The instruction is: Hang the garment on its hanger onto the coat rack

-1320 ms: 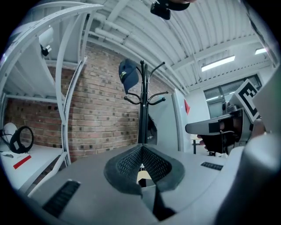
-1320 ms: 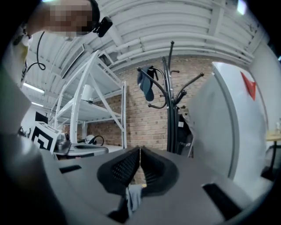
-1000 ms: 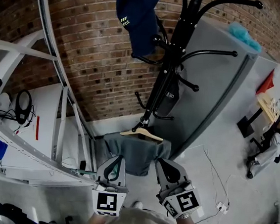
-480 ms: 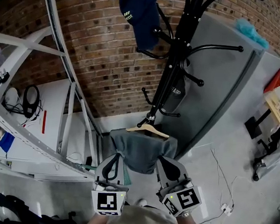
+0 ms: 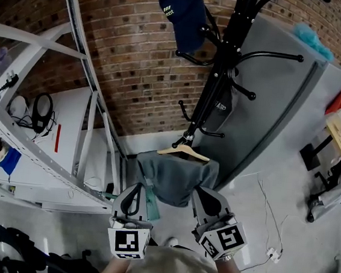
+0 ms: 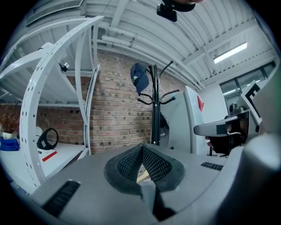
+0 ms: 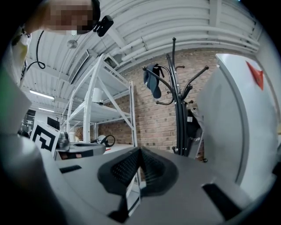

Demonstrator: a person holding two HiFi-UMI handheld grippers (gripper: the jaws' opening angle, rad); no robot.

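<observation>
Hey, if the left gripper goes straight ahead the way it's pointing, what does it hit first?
Most likely the coat rack: its pole stands just right of where the left gripper points. A bit left, and it reaches the brick wall instead. Depth is unclear.

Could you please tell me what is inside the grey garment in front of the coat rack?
A wooden hanger: its arms and hook show above the collar of the grey garment. Anything lower inside is covered by the cloth.
</observation>
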